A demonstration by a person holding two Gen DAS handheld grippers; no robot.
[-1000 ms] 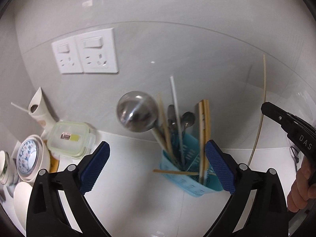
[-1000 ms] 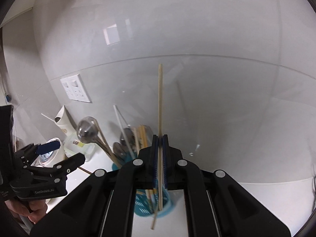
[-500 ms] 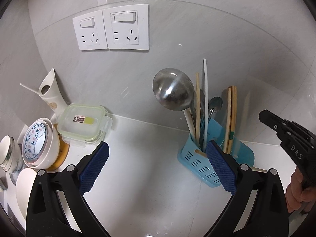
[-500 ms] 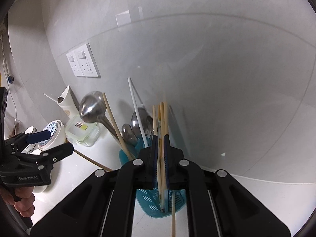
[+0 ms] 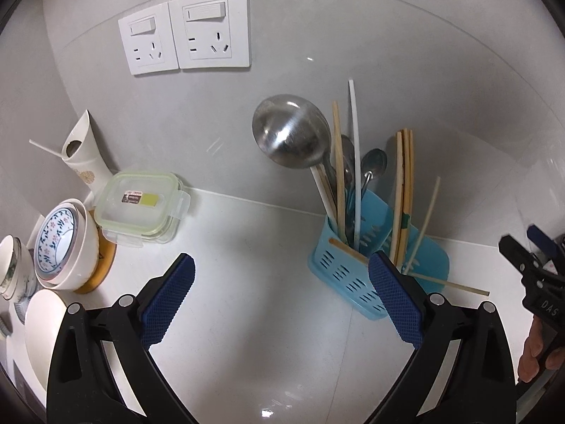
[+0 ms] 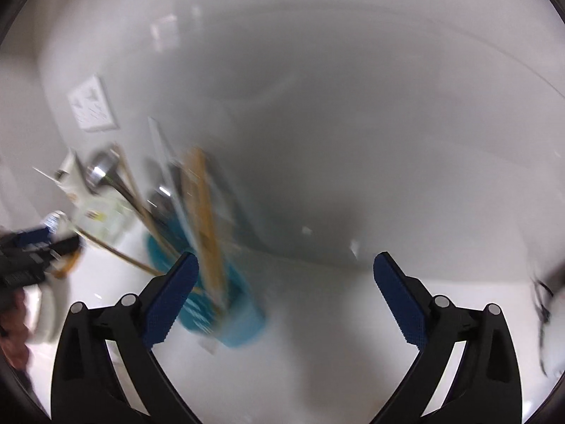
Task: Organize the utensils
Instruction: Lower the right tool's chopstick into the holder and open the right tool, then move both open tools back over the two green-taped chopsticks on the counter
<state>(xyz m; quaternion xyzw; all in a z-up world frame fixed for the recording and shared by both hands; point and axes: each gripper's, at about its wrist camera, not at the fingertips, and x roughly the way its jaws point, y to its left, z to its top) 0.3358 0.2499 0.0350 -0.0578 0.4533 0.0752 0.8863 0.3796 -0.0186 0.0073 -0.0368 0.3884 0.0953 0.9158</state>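
Note:
A blue slotted utensil holder stands on the white counter against the wall. It holds a steel ladle, spoons, a white stick and several wooden chopsticks. One pale chopstick leans in its right part and another lies flat beside it. My left gripper is open and empty in front of the holder. My right gripper is open and empty; its view is blurred, with the holder at lower left. It shows at the right edge of the left wrist view.
A lidded glass container, stacked patterned bowls on a wooden coaster, a cup and a white vase crowd the counter's left end. Two wall sockets sit above on the grey wall.
My right gripper lowered its chopstick into the holder, opened and let go, and now pulls back to the right. My left gripper's view dropped lower toward the counter; its jaws stayed open.

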